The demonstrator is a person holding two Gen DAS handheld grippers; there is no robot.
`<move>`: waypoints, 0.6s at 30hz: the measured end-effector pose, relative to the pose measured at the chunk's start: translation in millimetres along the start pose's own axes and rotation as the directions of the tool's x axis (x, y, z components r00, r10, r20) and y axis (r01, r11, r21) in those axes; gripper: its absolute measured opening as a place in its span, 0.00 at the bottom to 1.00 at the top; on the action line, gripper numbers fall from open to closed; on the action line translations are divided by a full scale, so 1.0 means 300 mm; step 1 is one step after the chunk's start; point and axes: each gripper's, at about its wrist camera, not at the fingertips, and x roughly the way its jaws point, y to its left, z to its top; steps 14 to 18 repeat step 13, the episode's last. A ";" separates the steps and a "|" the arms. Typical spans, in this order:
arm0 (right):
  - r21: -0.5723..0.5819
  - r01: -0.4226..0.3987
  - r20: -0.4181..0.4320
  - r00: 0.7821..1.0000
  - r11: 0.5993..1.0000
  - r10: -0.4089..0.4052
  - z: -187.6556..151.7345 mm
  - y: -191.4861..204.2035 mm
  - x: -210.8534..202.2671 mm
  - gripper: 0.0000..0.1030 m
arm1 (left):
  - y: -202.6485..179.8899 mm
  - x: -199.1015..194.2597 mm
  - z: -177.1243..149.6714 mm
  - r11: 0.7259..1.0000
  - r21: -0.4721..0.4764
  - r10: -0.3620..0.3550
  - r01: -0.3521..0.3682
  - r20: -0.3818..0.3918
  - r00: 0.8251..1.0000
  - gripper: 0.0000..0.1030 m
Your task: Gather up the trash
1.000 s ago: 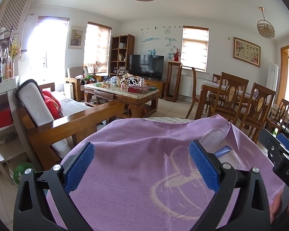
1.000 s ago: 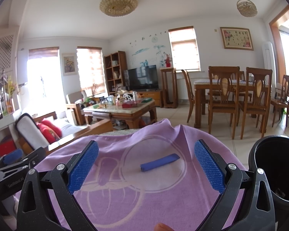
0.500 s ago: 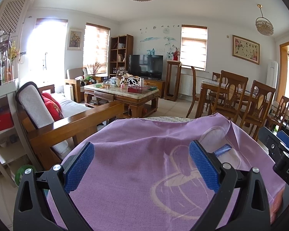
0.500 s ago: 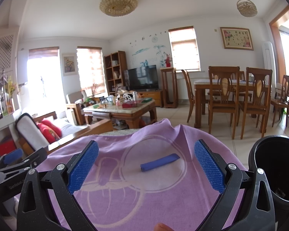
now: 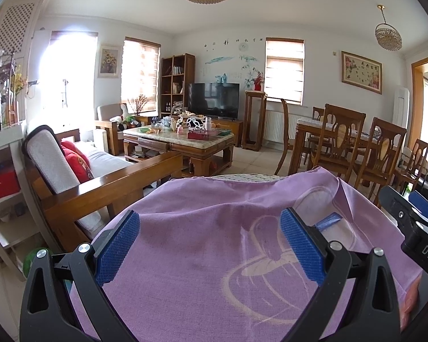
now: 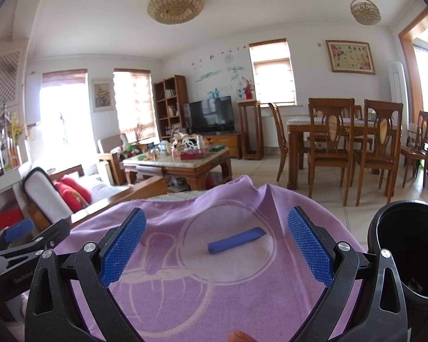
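A flat blue wrapper (image 6: pixel 236 240) lies on a purple cloth (image 6: pixel 185 299) with a pale circle print, straight ahead of my right gripper (image 6: pixel 216 246), which stands open and empty just short of it. In the left wrist view the same blue wrapper (image 5: pixel 328 221) shows past the right finger, beyond my left gripper (image 5: pixel 209 246), also open and empty above the purple cloth (image 5: pixel 185 270). A black trash bin (image 6: pixel 408 245) stands at the cloth's right side, its mouth open upward.
The right gripper's body (image 5: pixel 413 228) shows at the right edge of the left view. A wooden sofa (image 5: pixel 80 182) with red cushions is at left, a cluttered coffee table (image 5: pixel 182 142) ahead, and a dining table with chairs (image 6: pixel 342 142) at right.
The left wrist view has shifted slightly; both grippers stay open and the blue wrapper has not moved.
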 end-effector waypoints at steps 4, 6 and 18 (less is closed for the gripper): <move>0.001 0.000 0.001 1.000 1.000 0.000 0.000 0.001 0.000 0.95 | 0.002 0.001 0.005 1.000 0.010 -0.006 0.006 0.013 1.000 0.95; 0.001 0.000 0.000 1.000 1.000 0.000 0.000 0.001 0.000 0.95 | 0.006 0.005 0.008 1.000 0.015 -0.002 0.002 0.011 1.000 0.95; -0.001 0.001 -0.001 1.000 1.000 -0.001 0.000 0.004 0.001 0.95 | 0.029 0.026 0.015 1.000 0.002 0.000 0.000 -0.005 1.000 0.95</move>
